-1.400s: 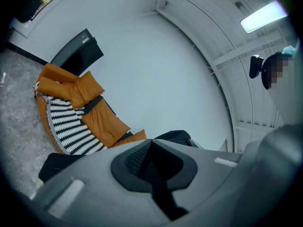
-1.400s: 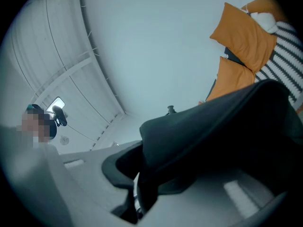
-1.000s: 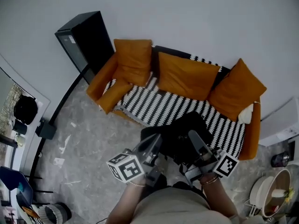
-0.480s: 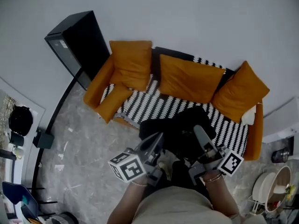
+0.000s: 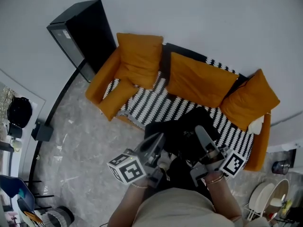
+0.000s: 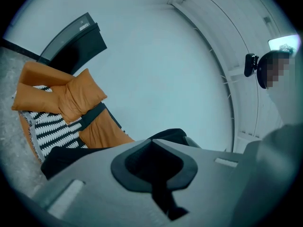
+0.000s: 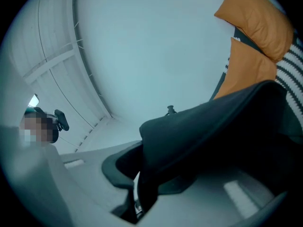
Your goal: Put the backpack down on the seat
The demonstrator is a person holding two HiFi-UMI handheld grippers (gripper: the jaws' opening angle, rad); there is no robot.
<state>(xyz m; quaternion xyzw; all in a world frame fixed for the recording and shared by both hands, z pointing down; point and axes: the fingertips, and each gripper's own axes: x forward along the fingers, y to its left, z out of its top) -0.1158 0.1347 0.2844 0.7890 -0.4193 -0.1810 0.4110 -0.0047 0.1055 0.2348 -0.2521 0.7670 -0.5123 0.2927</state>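
A black backpack hangs in front of me, over the front edge of the sofa's black-and-white striped seat. My left gripper is at its left side, jaws closed with dark fabric in their gap; the left gripper view shows the backpack just past the left gripper. My right gripper is at the bag's right side. In the right gripper view a fold of the backpack runs down between the closed jaws of the right gripper.
Three orange cushions lean on the sofa back and a smaller one lies at its left end. A tall black cabinet stands left of the sofa. A small black box sits on the marbled floor; dishes are at bottom right.
The head view has shifted a little, so the sofa sits slightly lower and to the right in the picture. Both grippers keep their hold on the backpack in front of me.
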